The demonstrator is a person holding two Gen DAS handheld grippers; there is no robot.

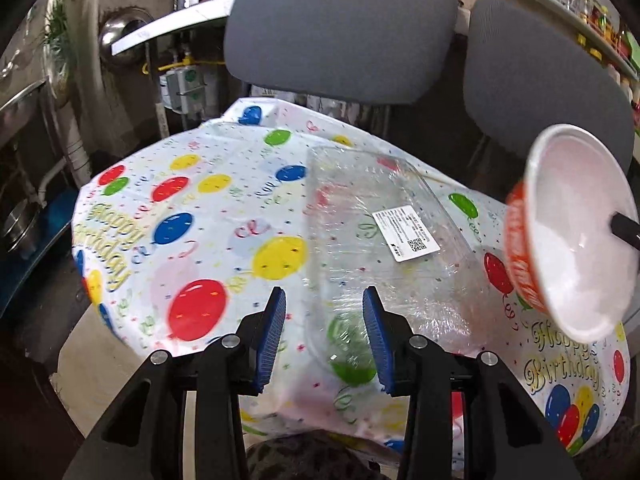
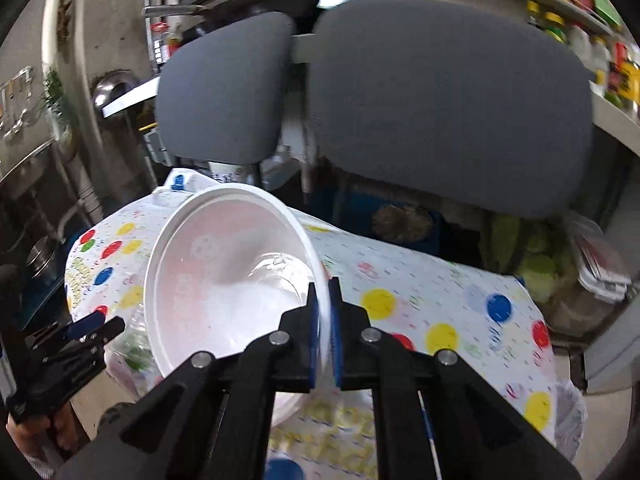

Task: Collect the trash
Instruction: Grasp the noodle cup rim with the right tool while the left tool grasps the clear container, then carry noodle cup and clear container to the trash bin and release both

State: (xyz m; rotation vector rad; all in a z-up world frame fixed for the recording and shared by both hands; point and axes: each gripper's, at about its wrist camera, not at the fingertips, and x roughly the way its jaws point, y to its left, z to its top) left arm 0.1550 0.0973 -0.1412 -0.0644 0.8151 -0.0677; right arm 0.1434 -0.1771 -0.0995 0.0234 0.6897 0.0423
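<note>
A clear plastic tray (image 1: 380, 248) with a white label lies on the table under a balloon-print "Happy Birthday" cloth (image 1: 192, 200). My left gripper (image 1: 326, 336) hovers open over the tray's near left corner, and its blue pads press on nothing. A white bowl (image 2: 224, 264) with an orange outside hangs tilted over the cloth (image 2: 440, 292), my right gripper (image 2: 324, 320) shut on its rim. Something clear and plastic (image 2: 280, 276) shows in the bowl. In the left wrist view the bowl (image 1: 580, 232) hangs at the right. The left gripper (image 2: 96, 330) sits low left, held by a hand (image 2: 36, 436).
Two grey chair backs (image 1: 340, 28) (image 1: 540, 80) stand against the table's far edge, also in the right wrist view (image 2: 224, 88) (image 2: 448, 100). A shelf with jars (image 1: 600, 20) runs along the right. A metal sink counter (image 1: 24, 92) is at the left.
</note>
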